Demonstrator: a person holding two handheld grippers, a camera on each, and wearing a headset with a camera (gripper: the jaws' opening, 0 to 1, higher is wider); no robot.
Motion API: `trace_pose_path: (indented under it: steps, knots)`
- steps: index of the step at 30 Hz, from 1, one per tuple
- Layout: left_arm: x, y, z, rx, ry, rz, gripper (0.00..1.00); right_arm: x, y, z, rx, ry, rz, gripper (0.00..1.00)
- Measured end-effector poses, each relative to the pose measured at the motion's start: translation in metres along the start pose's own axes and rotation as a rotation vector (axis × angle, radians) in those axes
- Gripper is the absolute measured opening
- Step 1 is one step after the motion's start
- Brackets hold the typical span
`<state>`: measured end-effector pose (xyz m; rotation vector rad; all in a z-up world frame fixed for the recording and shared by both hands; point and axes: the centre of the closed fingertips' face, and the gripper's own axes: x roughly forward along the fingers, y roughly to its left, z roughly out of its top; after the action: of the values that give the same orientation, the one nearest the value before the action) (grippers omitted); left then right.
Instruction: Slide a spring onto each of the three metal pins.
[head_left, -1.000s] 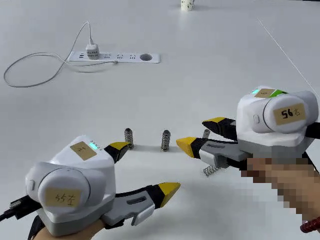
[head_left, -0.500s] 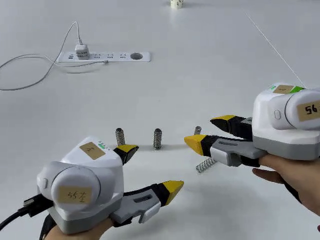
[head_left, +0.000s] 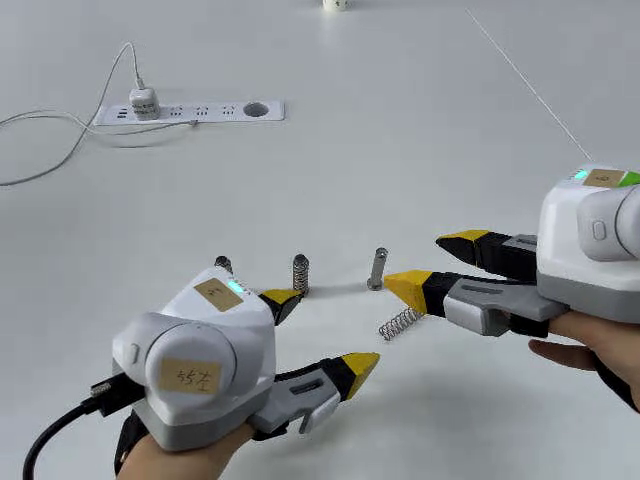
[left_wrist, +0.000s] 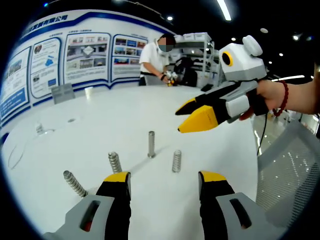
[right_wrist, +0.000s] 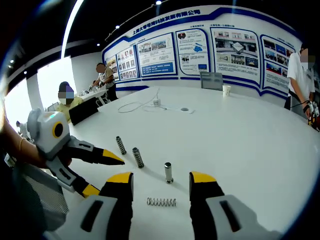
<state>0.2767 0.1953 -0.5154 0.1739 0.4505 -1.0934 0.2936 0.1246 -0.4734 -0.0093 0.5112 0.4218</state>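
Three pins stand in a row on the white table. The left pin (head_left: 223, 265) and middle pin (head_left: 300, 274) each carry a spring. The right pin (head_left: 378, 268) is bare; it also stands ahead of both grippers as the bare pin (left_wrist: 151, 144) and the bare pin (right_wrist: 168, 172). A loose spring (head_left: 401, 322) lies flat just in front of it, between my right gripper's fingers as the loose spring (right_wrist: 161, 202). My right gripper (head_left: 428, 262) is open, right of the bare pin. My left gripper (head_left: 322, 332) is open and holds nothing, its upper tip beside the middle pin.
A white power strip (head_left: 190, 111) with a plugged charger and a looping cable lies at the far left. A paper cup (head_left: 335, 4) stands at the far edge. People stand beyond the table (left_wrist: 155, 55). A mesh chair back (left_wrist: 285, 165) is beside the table.
My right gripper has drawn back to the right, uncovering the bare pin. My left gripper has shifted right, toward the middle pin. The loose spring still lies on the table.
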Motion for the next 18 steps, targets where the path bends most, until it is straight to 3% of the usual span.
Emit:
trace_pose_path:
  steps: [11,18]
  knots:
    - [0.027,-0.011,-0.001,-0.016,0.014,-0.044,0.49,-0.013,-0.002,-0.020,-0.001,0.026,0.057,0.49]
    - [0.037,-0.011,-0.006,0.002,0.035,-0.051,0.43,-0.023,-0.003,-0.027,0.006,0.028,0.077,0.50]
